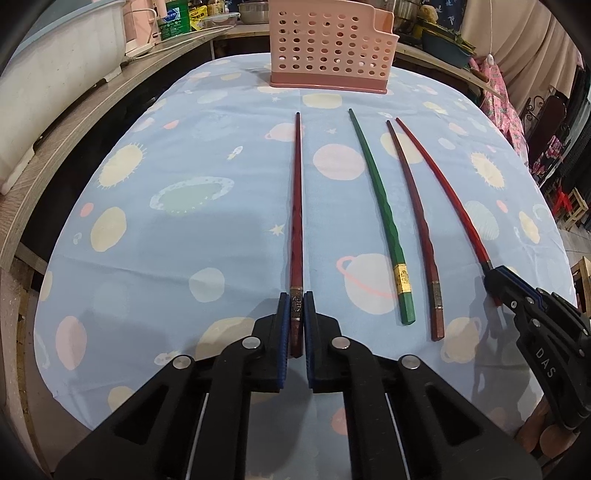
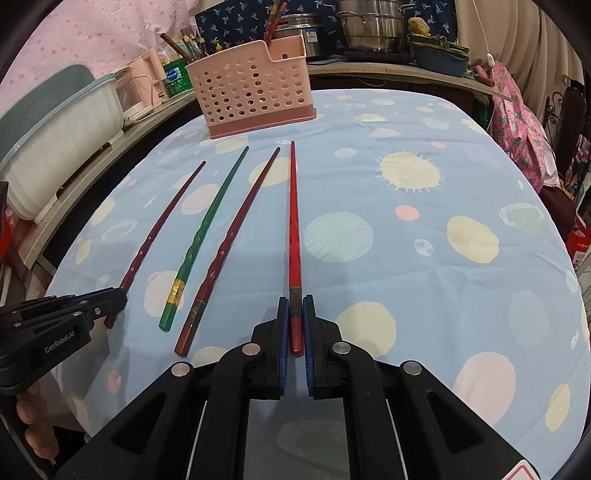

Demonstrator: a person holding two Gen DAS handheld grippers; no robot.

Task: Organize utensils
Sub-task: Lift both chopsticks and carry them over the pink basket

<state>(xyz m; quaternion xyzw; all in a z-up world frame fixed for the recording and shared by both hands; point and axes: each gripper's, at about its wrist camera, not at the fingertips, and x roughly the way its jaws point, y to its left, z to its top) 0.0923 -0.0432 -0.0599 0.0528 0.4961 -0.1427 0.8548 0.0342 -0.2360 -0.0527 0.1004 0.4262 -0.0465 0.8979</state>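
Note:
Four chopsticks lie side by side on the space-print tablecloth point(image 1: 184, 240), tips toward a pink perforated basket point(image 1: 328, 48). My left gripper point(image 1: 295, 295) is shut on the thick end of the dark red chopstick point(image 1: 296, 203). To its right lie a green chopstick point(image 1: 380, 206) and a brown one point(image 1: 413, 221), both free. My right gripper point(image 2: 295, 297) is shut on the thick end of the bright red chopstick point(image 2: 294, 221). In the right wrist view the green chopstick point(image 2: 207, 229) and the brown chopstick point(image 2: 236, 240) lie between both grippers, and the left gripper point(image 2: 118, 295) shows at the left edge.
The basket point(image 2: 251, 92) stands at the table's far edge with chopsticks sticking up from it. A white tub point(image 2: 62, 140) rests on a wooden shelf at the left. Steel pots point(image 2: 373, 26) and bottles crowd the back counter. Pink floral cloth point(image 2: 517, 122) hangs at the right.

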